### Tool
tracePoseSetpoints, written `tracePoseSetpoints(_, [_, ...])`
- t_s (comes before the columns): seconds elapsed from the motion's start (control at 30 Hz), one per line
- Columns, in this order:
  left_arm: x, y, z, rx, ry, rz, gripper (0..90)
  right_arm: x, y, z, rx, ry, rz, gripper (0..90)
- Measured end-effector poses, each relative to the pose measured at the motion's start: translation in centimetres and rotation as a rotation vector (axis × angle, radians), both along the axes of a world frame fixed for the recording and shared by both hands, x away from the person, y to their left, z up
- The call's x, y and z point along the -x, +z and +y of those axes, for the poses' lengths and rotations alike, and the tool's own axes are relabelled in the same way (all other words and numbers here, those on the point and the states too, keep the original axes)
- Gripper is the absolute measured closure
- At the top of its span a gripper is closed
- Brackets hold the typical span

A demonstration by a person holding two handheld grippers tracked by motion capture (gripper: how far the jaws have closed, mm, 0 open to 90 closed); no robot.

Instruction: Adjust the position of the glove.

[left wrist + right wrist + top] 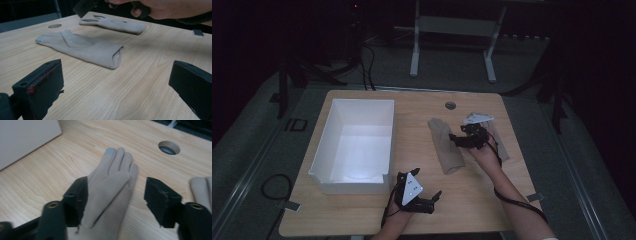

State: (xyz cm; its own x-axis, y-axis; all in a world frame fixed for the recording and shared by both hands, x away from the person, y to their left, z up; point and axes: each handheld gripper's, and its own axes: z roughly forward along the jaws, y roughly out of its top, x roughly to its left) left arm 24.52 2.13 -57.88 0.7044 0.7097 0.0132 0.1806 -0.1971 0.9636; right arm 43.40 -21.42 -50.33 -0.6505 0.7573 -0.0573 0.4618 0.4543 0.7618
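Note:
Two beige gloves lie flat on the wooden table. The nearer one lies right of the white box, its fingers pointing away. My right gripper is open and hovers low over it. In the right gripper view the jaws stand either side of this glove's palm, and the gripper holds nothing. The second glove lies under the person's right hand, seen also as the far glove. My left gripper rests open near the front edge, aimed at the near glove.
A white open box takes up the table's left half and looks empty. A round cable hole sits near the far edge. Bare wood lies between the box and the front edge. A table frame stands beyond on the floor.

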Motion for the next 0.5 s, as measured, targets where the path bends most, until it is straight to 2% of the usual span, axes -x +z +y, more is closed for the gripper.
tracePoseSetpoints(0.03, [0.0, 0.0, 0.0, 0.001, 0.0, 0.0, 0.1, -0.7, -0.5, 0.3, 0.004, 0.006, 0.02, 42.9])
tracePoseSetpoints(0.13, [0.0, 0.0, 0.0, 0.001, 0.0, 0.0, 0.1, -1.1, -0.8, 0.4, 0.003, 0.012, 0.027, 46.1])
tracePoseSetpoints(0.17, [0.0, 0.0, 0.0, 0.001, -0.001, 0.0, 0.1, -1.6, -1.3, 0.7, -0.005, 0.023, 0.055, 48.1])
tracePoseSetpoints(0.27, [0.0, 0.0, 0.0, 0.001, -0.001, 0.002, 0.1, -1.9, -1.8, 1.1, 0.001, 0.024, 0.067, 48.1])
tracePoseSetpoints(0.37, [0.0, 0.0, 0.0, 0.001, -0.001, 0.002, 0.1, -2.2, -3.1, 1.9, 0.022, 0.007, 0.086, 43.6])
tracePoseSetpoints(0.4, [0.0, 0.0, 0.0, 0.001, -0.001, 0.002, 0.1, -2.2, -3.1, 1.9, 0.022, 0.007, 0.086, 43.6])
tracePoseSetpoints(0.43, [0.0, 0.0, 0.0, 0.001, -0.001, 0.001, 0.1, -2.4, -3.9, 2.1, 0.03, 0.005, 0.096, 42.7])
tracePoseSetpoints(0.47, [0.0, 0.0, 0.0, 0.001, -0.001, 0.001, 0.1, -2.4, -3.9, 2.1, 0.03, 0.005, 0.096, 42.7])
tracePoseSetpoints(0.5, [0.0, 0.0, 0.0, 0.002, -0.001, 0.002, 0.1, -2.6, -4.8, 2.3, 0.068, -0.014, 0.111, 40.8])
